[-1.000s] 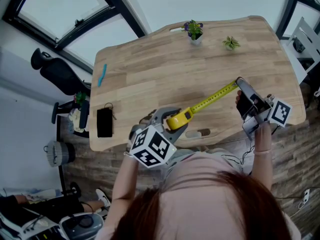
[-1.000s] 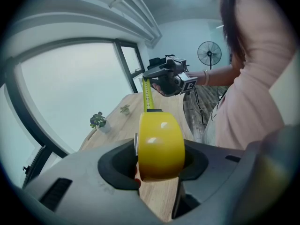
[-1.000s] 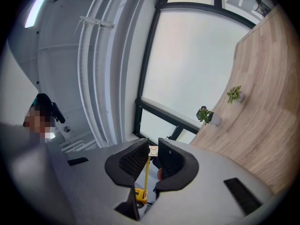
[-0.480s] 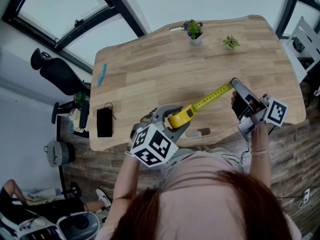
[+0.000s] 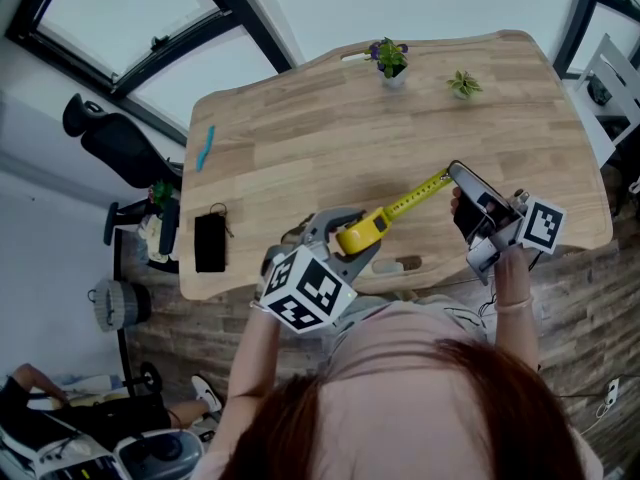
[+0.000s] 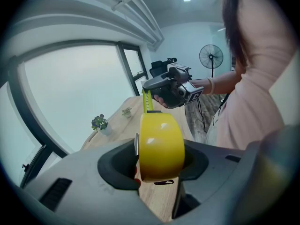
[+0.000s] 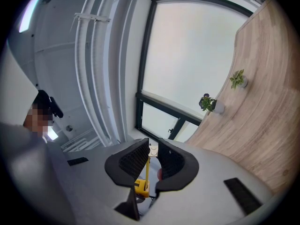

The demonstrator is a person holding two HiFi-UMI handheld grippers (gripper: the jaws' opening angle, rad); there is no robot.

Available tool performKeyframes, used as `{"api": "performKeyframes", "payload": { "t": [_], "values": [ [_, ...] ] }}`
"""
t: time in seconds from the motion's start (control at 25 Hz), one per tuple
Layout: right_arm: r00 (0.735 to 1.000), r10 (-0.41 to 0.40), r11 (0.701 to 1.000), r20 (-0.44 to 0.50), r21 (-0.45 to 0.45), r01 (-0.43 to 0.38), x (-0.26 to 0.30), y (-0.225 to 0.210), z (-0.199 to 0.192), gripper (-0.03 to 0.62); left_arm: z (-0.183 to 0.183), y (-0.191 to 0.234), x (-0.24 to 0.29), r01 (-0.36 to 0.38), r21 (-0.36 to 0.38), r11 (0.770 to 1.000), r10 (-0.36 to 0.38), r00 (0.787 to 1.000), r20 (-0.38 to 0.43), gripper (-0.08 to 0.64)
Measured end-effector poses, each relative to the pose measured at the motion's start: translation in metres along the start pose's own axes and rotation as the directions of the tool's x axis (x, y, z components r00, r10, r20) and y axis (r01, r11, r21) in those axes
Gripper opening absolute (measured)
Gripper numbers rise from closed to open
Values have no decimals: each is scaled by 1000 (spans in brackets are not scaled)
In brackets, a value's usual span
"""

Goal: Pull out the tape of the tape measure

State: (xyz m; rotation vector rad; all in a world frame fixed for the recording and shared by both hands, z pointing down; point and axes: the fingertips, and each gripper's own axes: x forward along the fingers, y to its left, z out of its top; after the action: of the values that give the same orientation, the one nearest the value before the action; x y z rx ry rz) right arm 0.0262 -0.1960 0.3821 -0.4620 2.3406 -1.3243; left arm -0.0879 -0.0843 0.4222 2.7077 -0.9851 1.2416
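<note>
Now: left tongs (image 5: 343,240) are clamped on the yellow tape measure (image 5: 358,234), one jaw against each flat side, and hold it over the near edge of the table (image 5: 320,138). Right tongs (image 5: 456,174) stand narrow and pinch the tape (image 5: 410,204) at its tip; the metal hook (image 7: 153,149) shows between the pads. The tape runs out straight from the tape measure to the right tongs, slanting above the wood. Well apart, at the far edge, stand two small potted plants (image 5: 389,60) (image 5: 462,85). A blue strip (image 5: 204,149) lies near the left edge. A small dark flat thing (image 5: 209,243) lies at the near left corner.
</note>
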Motion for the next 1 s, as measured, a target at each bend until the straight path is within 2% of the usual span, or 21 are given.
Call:
{"api": "performKeyframes", "payload": {
  "t": [0.36, 1.0],
  "values": [
    [1000, 6, 1000, -30, 16, -5, 8, 0, -16, 54, 2, 1, 1, -5, -1, 1000, 5, 1000, 9, 179],
    [991, -5, 1000, -137, 16, 7, 23, 2, -59, 54, 3, -2, 0, 2, -15, 1000, -1, 999, 39, 179]
  ]
}}
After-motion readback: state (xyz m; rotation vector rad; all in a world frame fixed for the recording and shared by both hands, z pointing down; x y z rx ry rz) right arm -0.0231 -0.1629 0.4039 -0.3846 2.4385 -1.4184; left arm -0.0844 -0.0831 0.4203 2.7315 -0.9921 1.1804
